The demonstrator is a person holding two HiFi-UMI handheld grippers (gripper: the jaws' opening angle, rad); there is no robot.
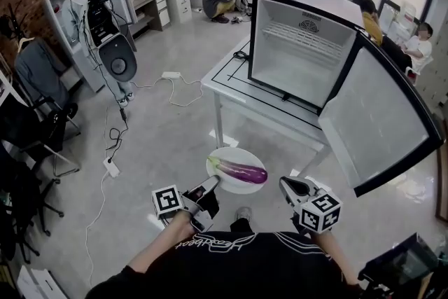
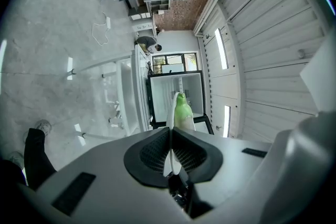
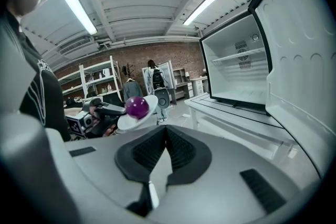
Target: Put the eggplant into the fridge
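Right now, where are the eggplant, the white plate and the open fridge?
eggplant (image 1: 243,171): head view, its purple middle.
white plate (image 1: 236,154): head view, bare far side.
open fridge (image 1: 297,70): head view, inner back wall.

The left forearm (image 1: 159,247) and the right forearm (image 1: 327,243) reached up from the bottom edge of the head view. The left gripper (image 1: 210,185), at lower centre, lay about level, its jaws pinched on the thin rim of a plate (image 1: 231,153). The right gripper (image 1: 285,184), right of centre, tilted slightly downward, its jaws pressed together on nothing.
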